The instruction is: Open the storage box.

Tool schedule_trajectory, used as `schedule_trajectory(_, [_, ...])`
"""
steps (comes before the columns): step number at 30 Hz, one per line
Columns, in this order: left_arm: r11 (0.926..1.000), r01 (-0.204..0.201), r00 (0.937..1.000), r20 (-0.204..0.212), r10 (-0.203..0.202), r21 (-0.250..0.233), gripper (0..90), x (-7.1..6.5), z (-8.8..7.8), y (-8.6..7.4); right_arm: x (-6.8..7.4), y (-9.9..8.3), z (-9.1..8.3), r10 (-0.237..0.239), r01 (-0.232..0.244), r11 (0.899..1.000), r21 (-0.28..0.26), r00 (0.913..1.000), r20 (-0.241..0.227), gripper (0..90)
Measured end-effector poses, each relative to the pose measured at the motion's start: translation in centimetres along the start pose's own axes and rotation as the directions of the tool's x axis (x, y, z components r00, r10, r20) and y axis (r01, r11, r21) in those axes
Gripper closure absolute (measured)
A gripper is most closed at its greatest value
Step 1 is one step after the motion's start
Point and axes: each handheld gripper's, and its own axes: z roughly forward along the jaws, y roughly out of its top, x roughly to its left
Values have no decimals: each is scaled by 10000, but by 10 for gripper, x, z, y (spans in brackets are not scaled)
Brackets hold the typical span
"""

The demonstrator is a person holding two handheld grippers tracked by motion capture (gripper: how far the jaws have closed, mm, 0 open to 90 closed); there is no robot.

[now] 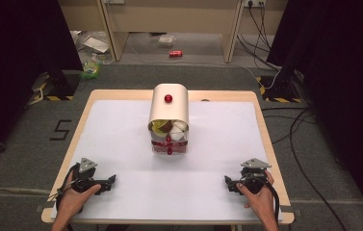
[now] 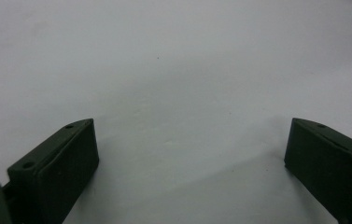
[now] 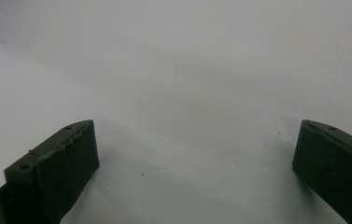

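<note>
Lower left of the high view: left claw (image 1: 113, 179) resting on the white worktop (image 1: 121, 125), gripped by a hand (image 1: 75, 199), jaws spread wide with nothing between them (just bare white surface in the left gripper view). Dead centre, well apart from both claws: a cream bread-bin-style box (image 1: 169, 108) with a red knob (image 1: 168, 98), front open, fruit-like bits (image 1: 169, 127) inside. Lower right: right claw (image 1: 227, 181), also wide open, holding nothing, sitting on the worktop.
</note>
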Motion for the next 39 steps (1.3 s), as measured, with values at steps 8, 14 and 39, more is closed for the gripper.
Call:
schedule_trajectory(8, [10000,2,10000,-5,-2,-3,23,0,0,0,5,6,-8,-10,22,9985,-552,9998,221,142])
schedule_trajectory(14, [10000,27,10000,64,-27,3,17,1,0,0,17,14,-15,-55,58,9938,-1108,10000,28,159])
schedule_trajectory(39, [10000,19,10000,71,-19,2,13,0,0,0,62,62,-41,-979,759,9718,-2232,9912,-893,193])
